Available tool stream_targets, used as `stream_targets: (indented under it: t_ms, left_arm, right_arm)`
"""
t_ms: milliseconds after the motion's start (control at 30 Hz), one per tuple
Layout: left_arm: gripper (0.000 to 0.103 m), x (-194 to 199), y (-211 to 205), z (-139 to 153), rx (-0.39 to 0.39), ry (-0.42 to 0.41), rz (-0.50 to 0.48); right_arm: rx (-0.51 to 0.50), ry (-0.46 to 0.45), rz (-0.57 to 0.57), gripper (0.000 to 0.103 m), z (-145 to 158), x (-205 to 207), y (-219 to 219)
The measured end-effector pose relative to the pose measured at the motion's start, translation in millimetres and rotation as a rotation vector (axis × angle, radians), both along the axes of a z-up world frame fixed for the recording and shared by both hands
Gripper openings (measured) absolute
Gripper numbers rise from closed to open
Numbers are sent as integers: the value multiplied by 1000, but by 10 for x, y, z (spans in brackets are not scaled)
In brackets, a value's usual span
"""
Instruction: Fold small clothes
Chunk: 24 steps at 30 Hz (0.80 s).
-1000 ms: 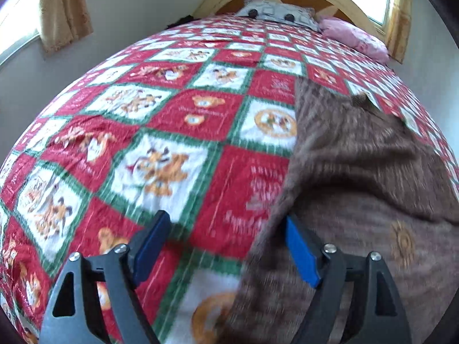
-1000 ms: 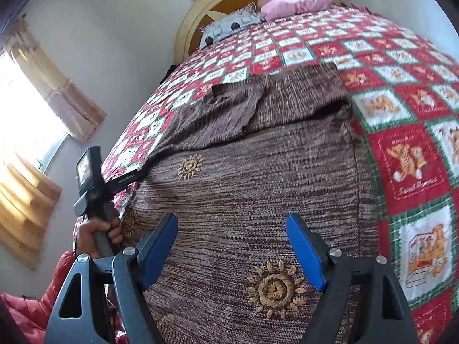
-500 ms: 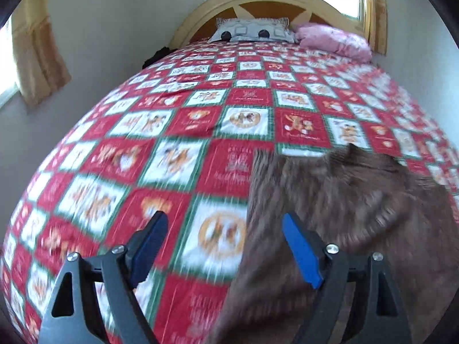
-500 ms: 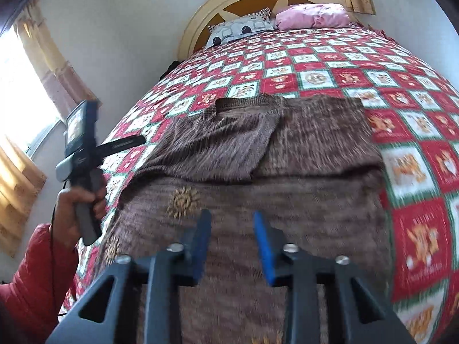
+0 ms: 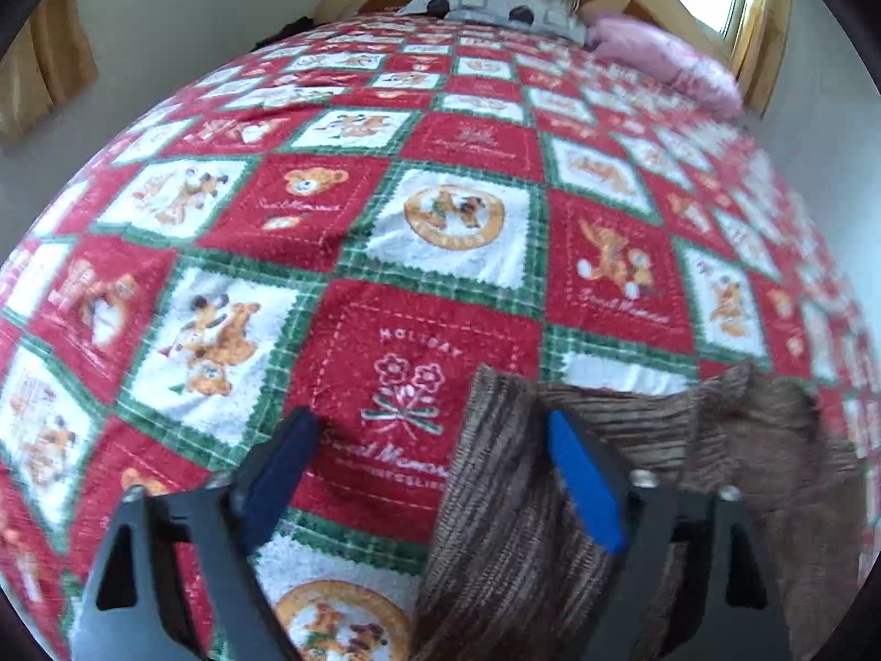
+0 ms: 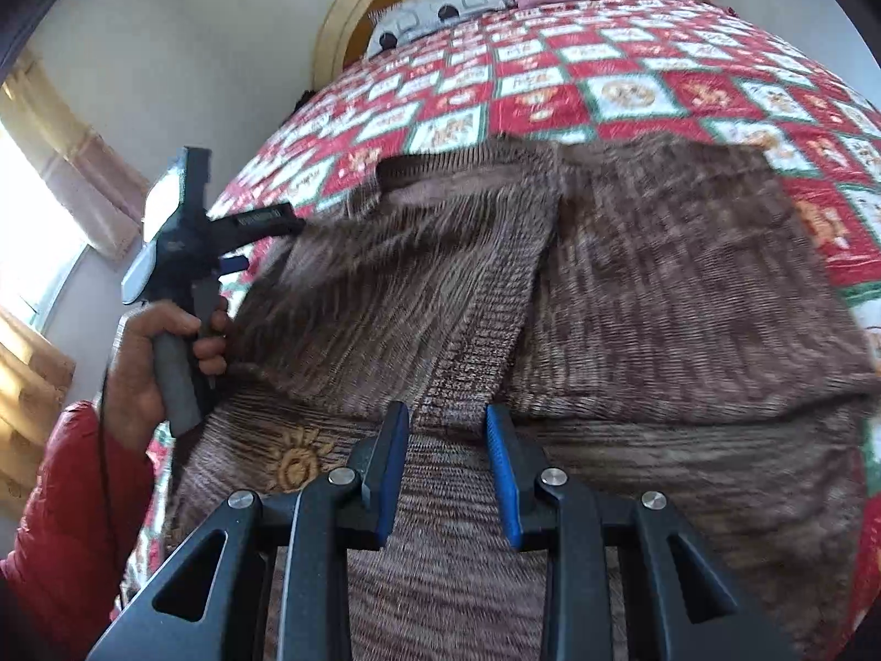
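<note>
A brown knit sweater (image 6: 661, 286) with gold sun embroidery lies on the bed, its sleeves folded across the body. My right gripper (image 6: 447, 468) is narrowed around a folded sleeve cuff (image 6: 468, 385) that runs between its blue pads; whether they press it is unclear. My left gripper (image 5: 429, 473) is open over the sweater's left shoulder edge (image 5: 495, 440), which lies between its fingers. The left gripper also shows in the right wrist view (image 6: 259, 226), at the sweater's left edge, held by a hand.
A red, white and green patchwork quilt (image 5: 440, 220) covers the bed. A grey pillow (image 5: 495, 5) and a pink pillow (image 5: 661, 55) lie at the wooden headboard. Curtained windows are on the left wall.
My right gripper has gone from wide open to narrowed around the sleeve cuff and moved up the sweater. My left gripper has moved along the left edge toward the shoulder, staying open.
</note>
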<state>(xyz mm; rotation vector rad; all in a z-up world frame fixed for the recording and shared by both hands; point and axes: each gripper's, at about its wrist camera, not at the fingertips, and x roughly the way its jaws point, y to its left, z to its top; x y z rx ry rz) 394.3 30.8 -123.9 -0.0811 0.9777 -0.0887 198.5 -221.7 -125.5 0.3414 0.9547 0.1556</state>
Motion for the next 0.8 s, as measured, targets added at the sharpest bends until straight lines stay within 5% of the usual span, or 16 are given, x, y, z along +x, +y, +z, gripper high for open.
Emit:
stream_targets:
  t_ms: [33,67,100,167,400,500,700,800]
  left_arm:
    - [54,-24,-18,17,-7,-10,-37]
    - [19,-64,-61,55,-47,-19,-119]
    - [16,-83,-89,82,-69,-16,-158]
    - [14,-104,-153,138,-22,-28,-175]
    - [4,89,220,180,5,-107,6]
    - [4,230,487,31,28,-62,90]
    - [6,-38,377,313,28,-90,-18]
    - [33,-251,143,470,2,-114,-106]
  right_arm:
    - [-25,-12,8,30,0,3,41]
    - [-42,-17,17,29,4,9,66]
    - [-69,-22,30,27,8,20,114]
    - [-93,-10,45,6,-10,53,151]
    - [-95,-31,54,6,29,54,101]
    - [-146,-12,77,6,-6,100,111]
    - [-103,22,124,6,88,-56,-41]
    - [-49,-39,69,6,309,-69,-299]
